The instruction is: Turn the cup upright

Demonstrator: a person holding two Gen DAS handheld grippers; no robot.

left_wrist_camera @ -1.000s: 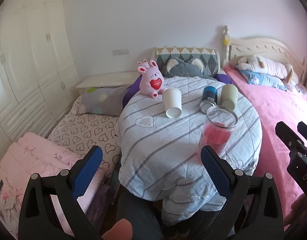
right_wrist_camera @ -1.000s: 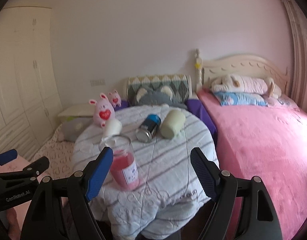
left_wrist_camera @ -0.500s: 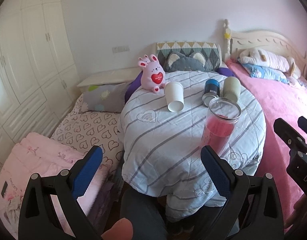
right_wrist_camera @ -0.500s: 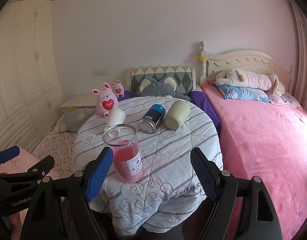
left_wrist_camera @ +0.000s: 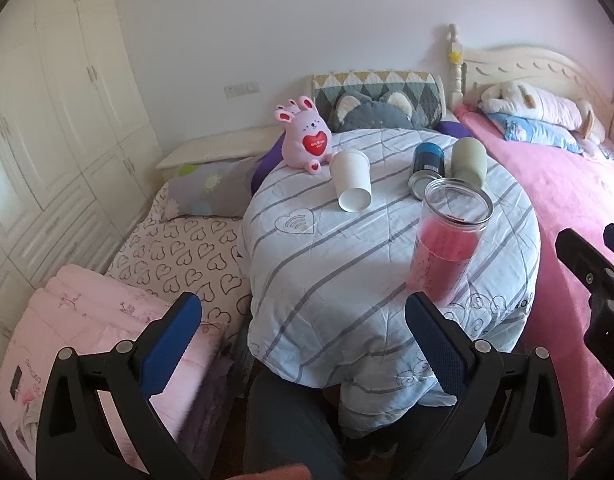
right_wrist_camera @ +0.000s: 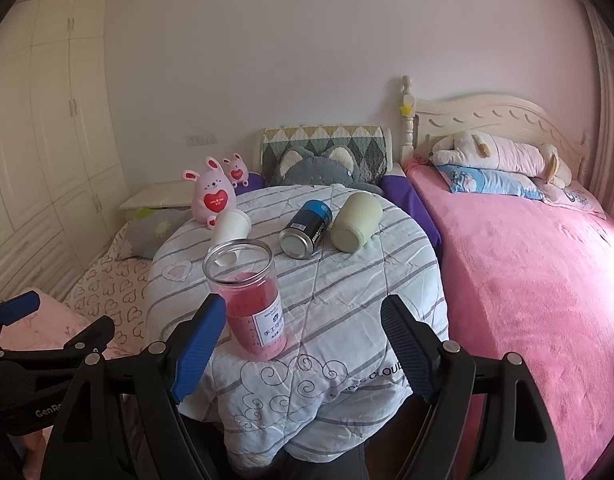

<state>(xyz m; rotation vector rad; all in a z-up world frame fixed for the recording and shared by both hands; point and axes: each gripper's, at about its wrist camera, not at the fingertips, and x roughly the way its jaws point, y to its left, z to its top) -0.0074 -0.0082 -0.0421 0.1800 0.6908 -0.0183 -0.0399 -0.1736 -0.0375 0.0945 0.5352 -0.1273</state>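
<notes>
On a round table under a striped quilt (left_wrist_camera: 347, 264) (right_wrist_camera: 347, 280), a white paper cup (left_wrist_camera: 350, 186) (right_wrist_camera: 230, 226) lies on its side at the back left. A pale green cup (left_wrist_camera: 469, 162) (right_wrist_camera: 357, 222) lies on its side at the back right, beside a blue-and-black can (left_wrist_camera: 425, 170) (right_wrist_camera: 306, 230), also lying down. A clear jar of pink contents (left_wrist_camera: 447, 240) (right_wrist_camera: 249, 300) stands upright at the front. My left gripper (left_wrist_camera: 303, 336) is open and empty, short of the table's near edge. My right gripper (right_wrist_camera: 303, 340) is open and empty, just in front of the jar.
A pink bunny toy (left_wrist_camera: 305, 140) (right_wrist_camera: 211, 192) stands at the table's back left. A pink bed (right_wrist_camera: 527, 280) lies to the right, a heart-patterned mattress (left_wrist_camera: 179, 256) and folded pink blanket (left_wrist_camera: 87, 328) to the left. White wardrobes (left_wrist_camera: 47, 120) line the left wall.
Both grippers have drawn back and risen a little, so the table sits farther off and lower in view. Both stay open. No object on the table has moved.
</notes>
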